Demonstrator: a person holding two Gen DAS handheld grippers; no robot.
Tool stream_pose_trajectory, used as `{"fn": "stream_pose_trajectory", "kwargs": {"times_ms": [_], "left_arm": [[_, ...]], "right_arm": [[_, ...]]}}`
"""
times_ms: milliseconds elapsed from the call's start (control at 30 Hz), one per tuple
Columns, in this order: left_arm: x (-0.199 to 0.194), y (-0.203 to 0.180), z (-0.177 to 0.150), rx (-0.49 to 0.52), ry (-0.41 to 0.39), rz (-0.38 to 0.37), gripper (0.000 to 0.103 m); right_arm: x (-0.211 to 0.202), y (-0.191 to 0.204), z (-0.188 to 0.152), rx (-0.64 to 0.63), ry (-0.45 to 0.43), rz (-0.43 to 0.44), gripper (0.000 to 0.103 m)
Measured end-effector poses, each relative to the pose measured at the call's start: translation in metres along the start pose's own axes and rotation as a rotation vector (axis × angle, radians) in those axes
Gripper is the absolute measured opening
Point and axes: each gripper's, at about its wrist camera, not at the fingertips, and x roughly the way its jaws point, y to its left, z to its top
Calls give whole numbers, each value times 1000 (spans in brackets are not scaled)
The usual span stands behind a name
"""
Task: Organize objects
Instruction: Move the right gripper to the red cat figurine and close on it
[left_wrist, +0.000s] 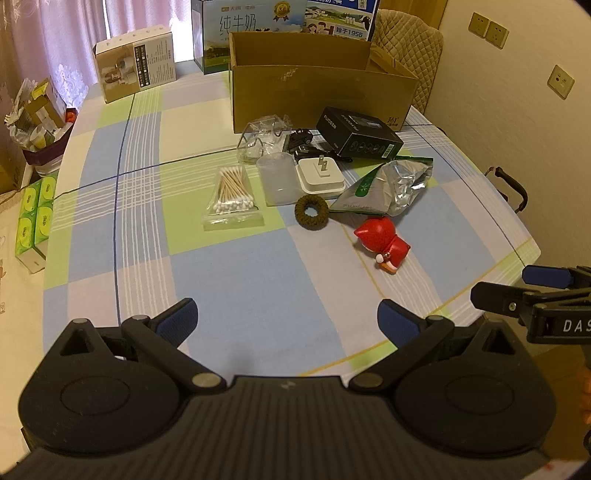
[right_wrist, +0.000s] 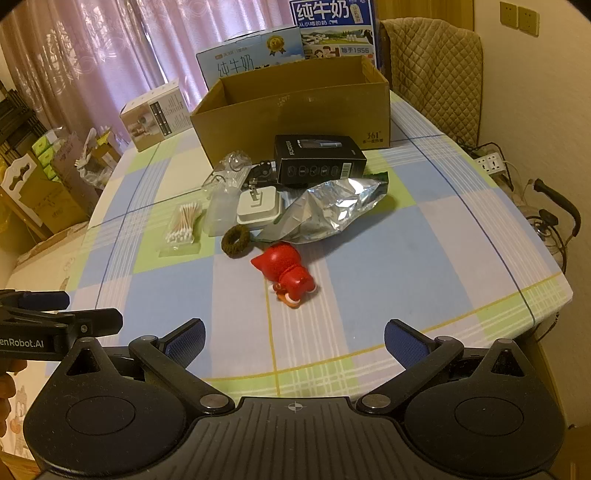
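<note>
Low in both frames my left gripper (left_wrist: 287, 317) and right gripper (right_wrist: 294, 338) hover spread wide, holding nothing. Nothing looks packed yet: the red figurine (right_wrist: 286, 275) lies mid-frame, nearest me, with the cardboard box (right_wrist: 291, 110) above it, so next I'd straddle the figurine and close.

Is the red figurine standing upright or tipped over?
Tipped over: the red figurine lies on its side on the tablecloth, head toward the hair tie.

"361°" on cardboard box (right_wrist: 291, 122); "纯牛奶" on milk cartons (right_wrist: 332, 29); "enRobot.AI" on left gripper (right_wrist: 48, 321); "DAS" on right gripper (left_wrist: 517, 291).
</note>
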Motion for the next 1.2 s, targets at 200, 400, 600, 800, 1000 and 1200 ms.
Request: {"fn": "stream_pose_trajectory", "kwargs": {"times_ms": [200, 400, 600, 800, 1000, 1200], "left_arm": [[1, -1, 1, -6, 4, 2, 102], [2, 0, 2, -6, 5, 1, 102], [2, 0, 2, -6, 5, 1, 102], [9, -1, 7, -15, 21, 6, 102], [18, 3, 11, -30, 34, 21, 102], [27, 12, 13, -56, 48, 42, 102]], "right_arm": [[1, 0, 2, 0, 1, 1, 101], [1, -1, 4, 1, 3, 1, 101], [2, -2, 4, 1, 3, 1, 101], [6, -5, 9, 15, 11, 20, 101], [14, -8, 11, 0, 1, 51, 101], [31, -6, 15, -72, -14, 82, 89]]}}
